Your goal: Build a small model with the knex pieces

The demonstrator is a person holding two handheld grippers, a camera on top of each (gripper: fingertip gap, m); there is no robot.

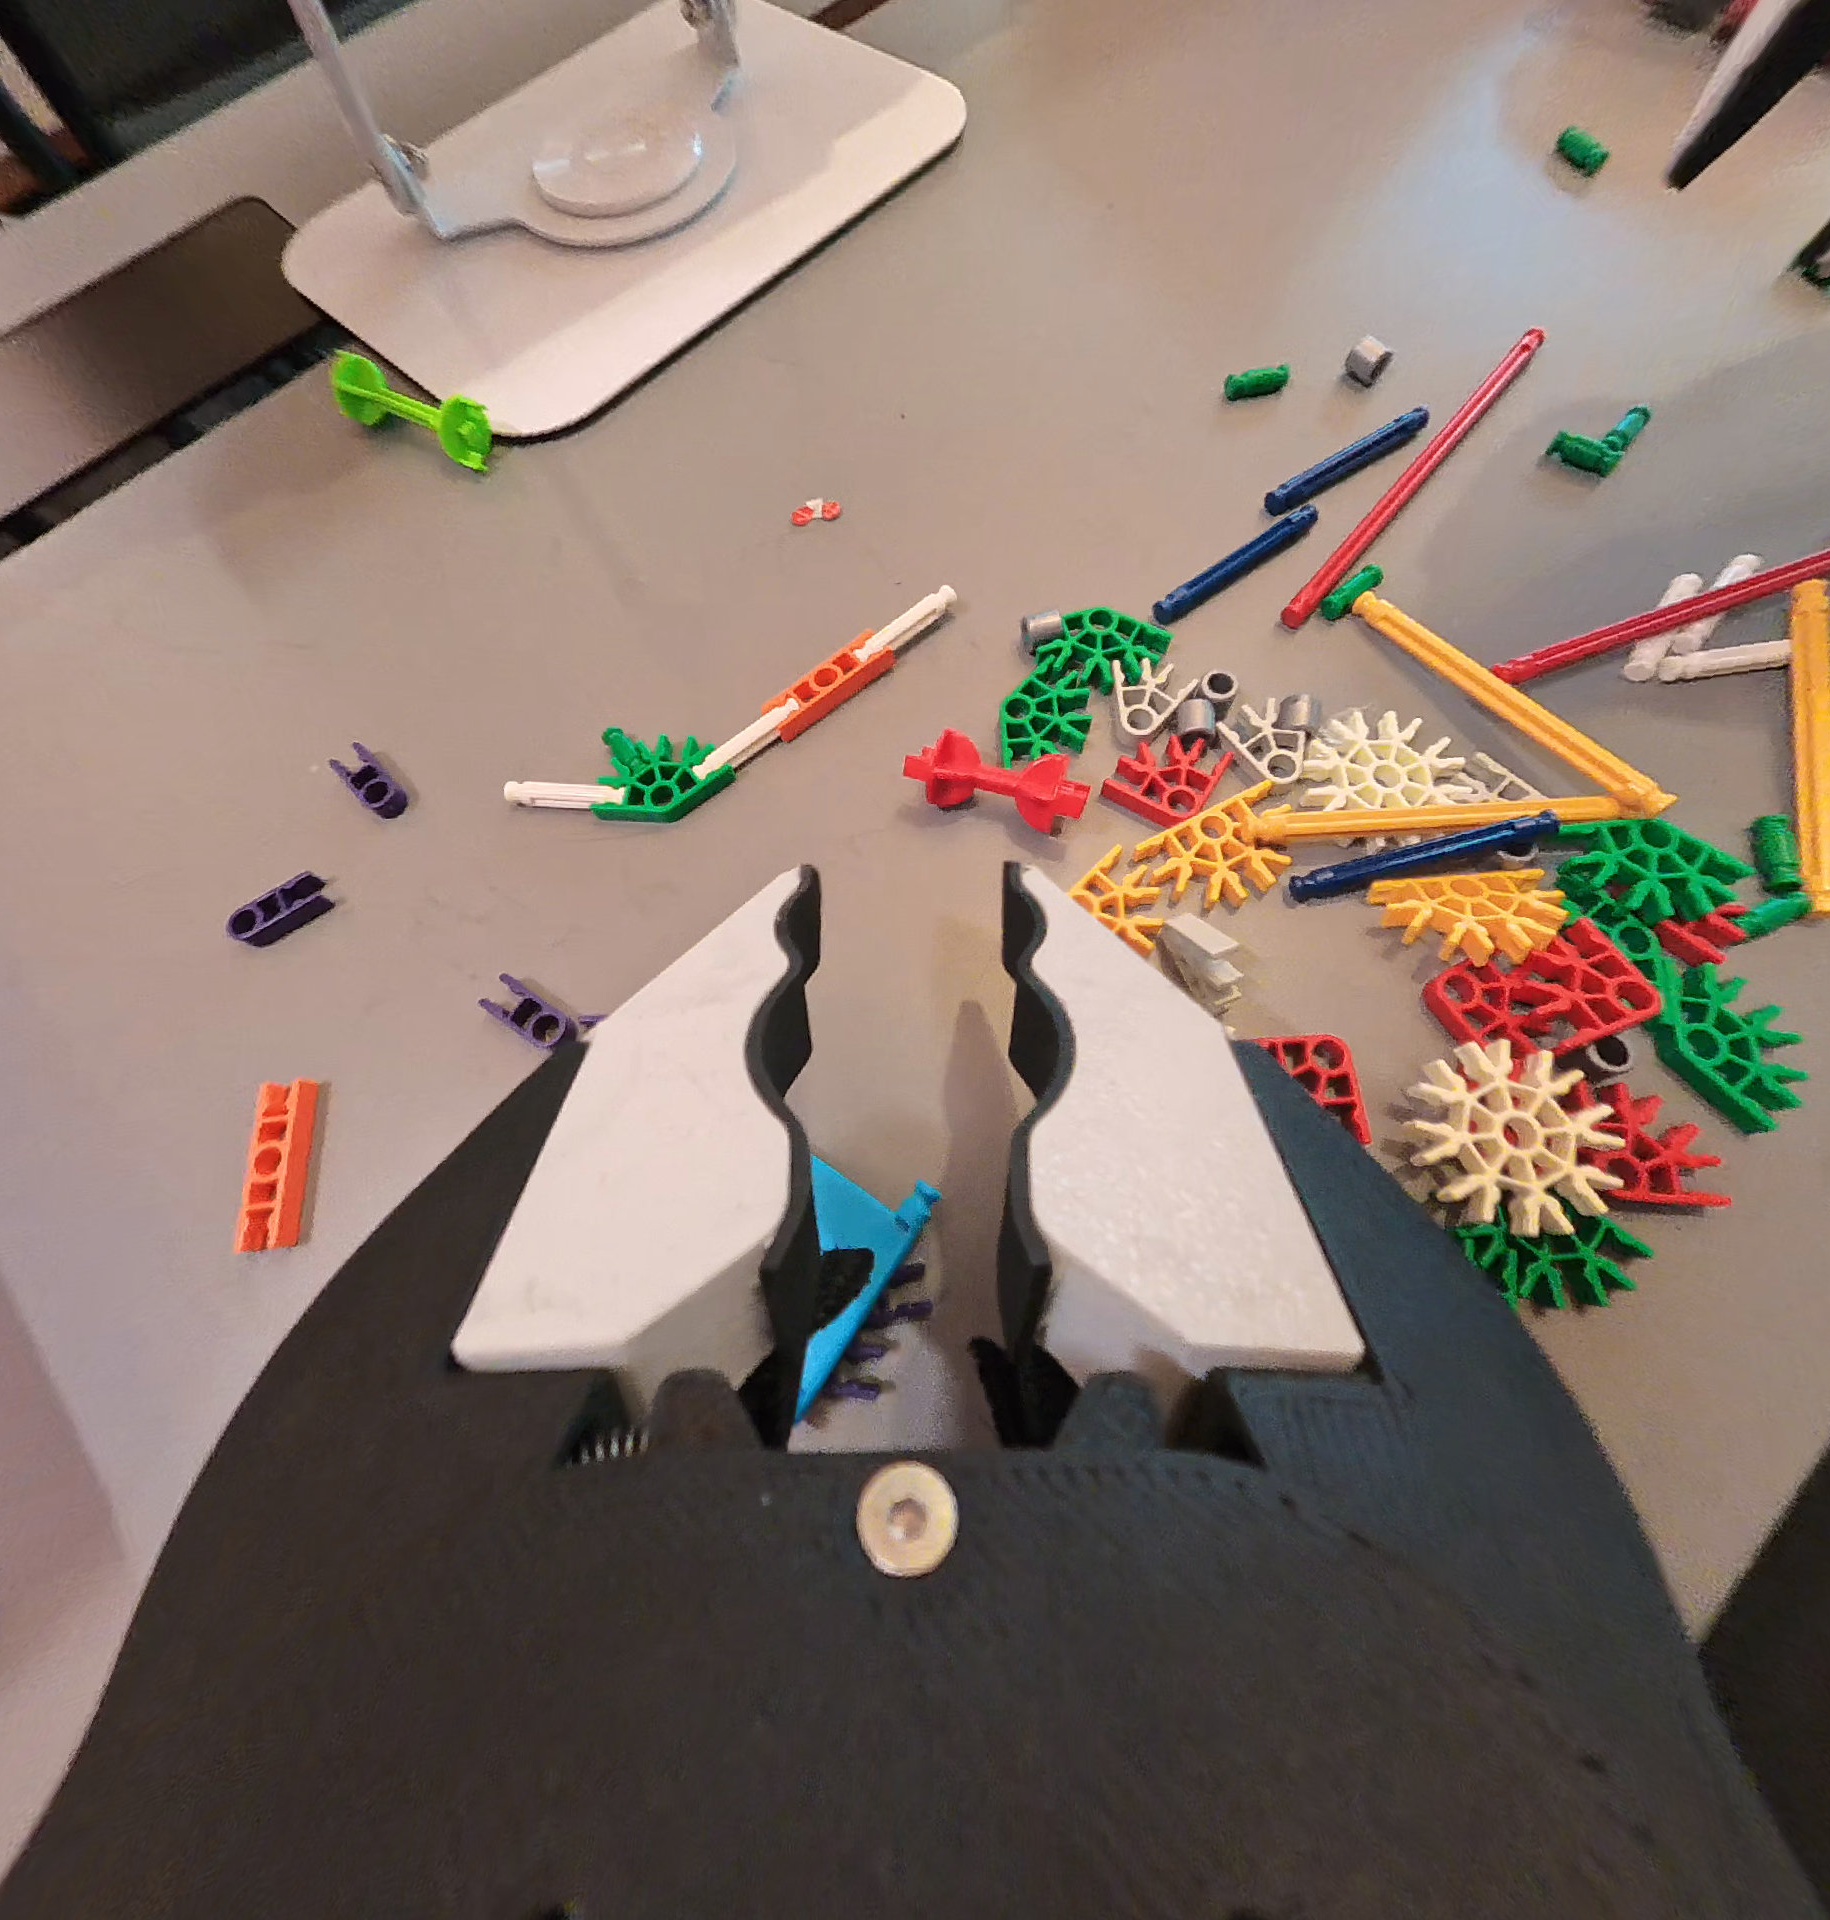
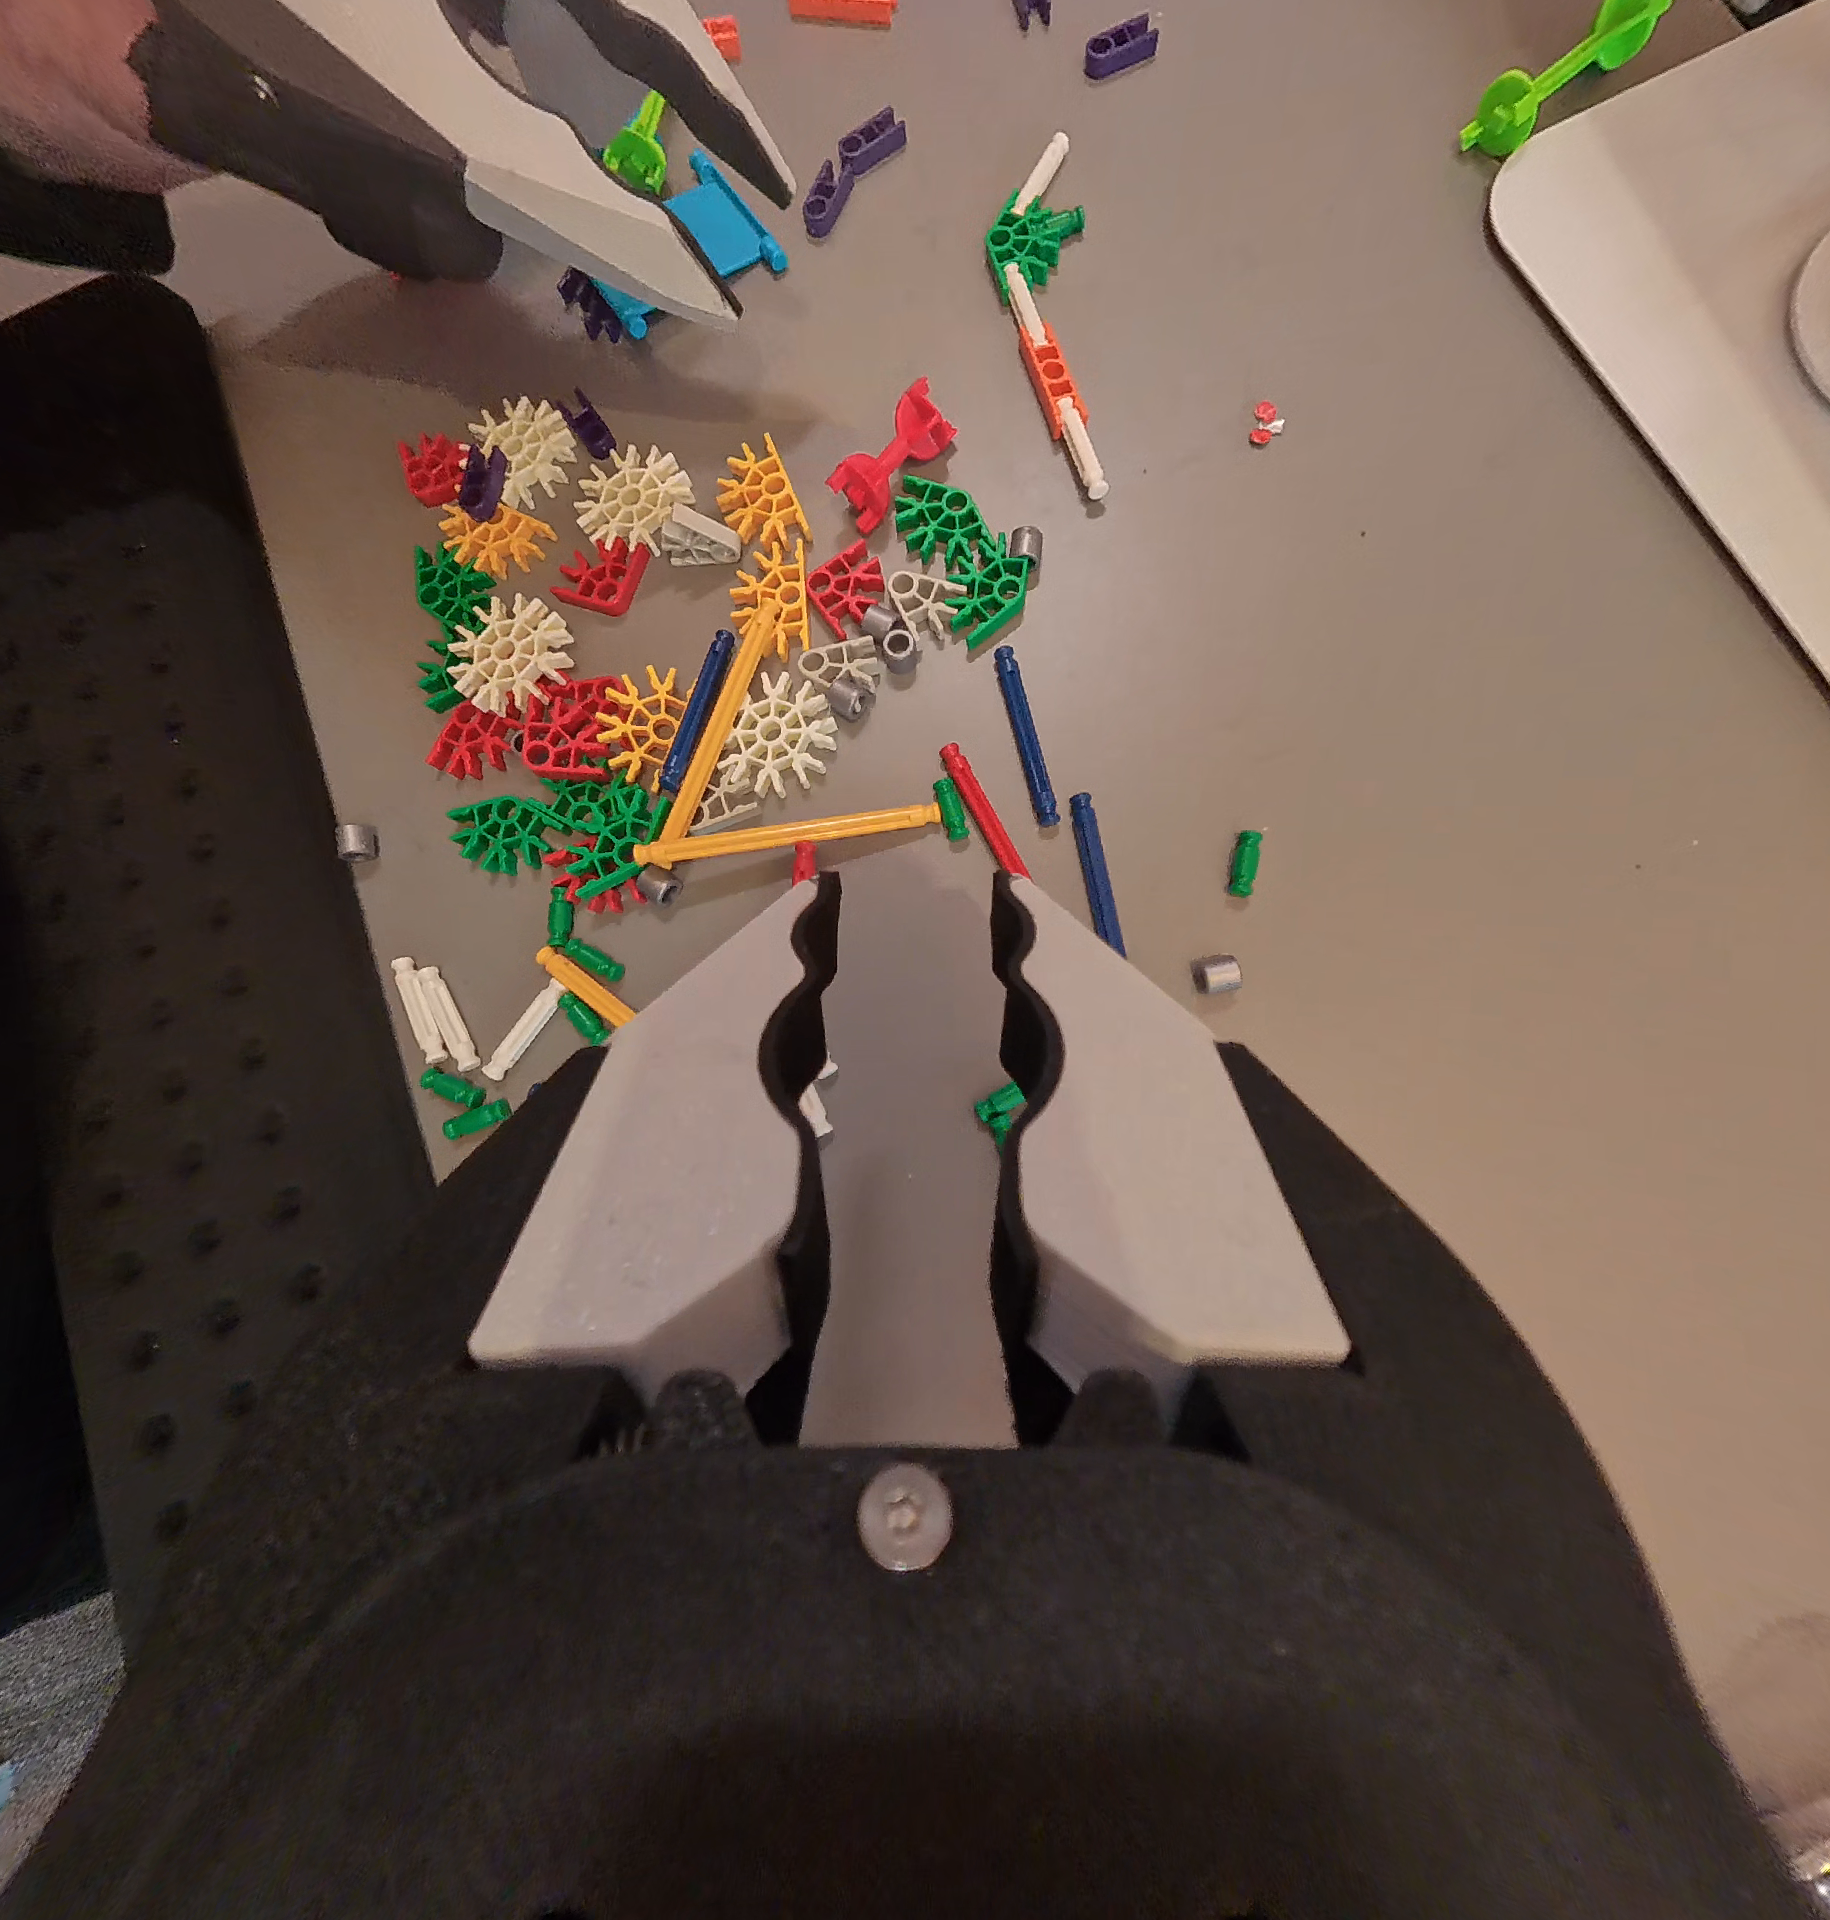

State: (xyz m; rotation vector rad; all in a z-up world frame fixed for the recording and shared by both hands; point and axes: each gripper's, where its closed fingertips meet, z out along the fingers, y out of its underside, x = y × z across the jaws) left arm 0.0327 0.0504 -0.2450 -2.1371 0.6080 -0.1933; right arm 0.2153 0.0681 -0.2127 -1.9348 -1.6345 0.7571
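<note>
My left gripper is open and empty, low over the grey table. A blue panel piece with a purple connector lies on the table under its left finger. A red spool piece lies just ahead of its tips. My right gripper is open and empty above loose rods: a yellow rod, a red rod and a blue rod lie at its tips. The right wrist view shows the left gripper at the top left, over the blue panel.
A pile of coloured snowflake connectors lies between the grippers. A small build of green connector, white rods and orange piece lies apart. A white monitor stand base, lime spool, purple clips and orange connector also show. The grippers' ends are close to 20 cm from one another. To reach the blue rod in a straight line is about 8 cm for my right fingers, about 20 cm for my left. The left camera catches it too, in the left wrist view.
</note>
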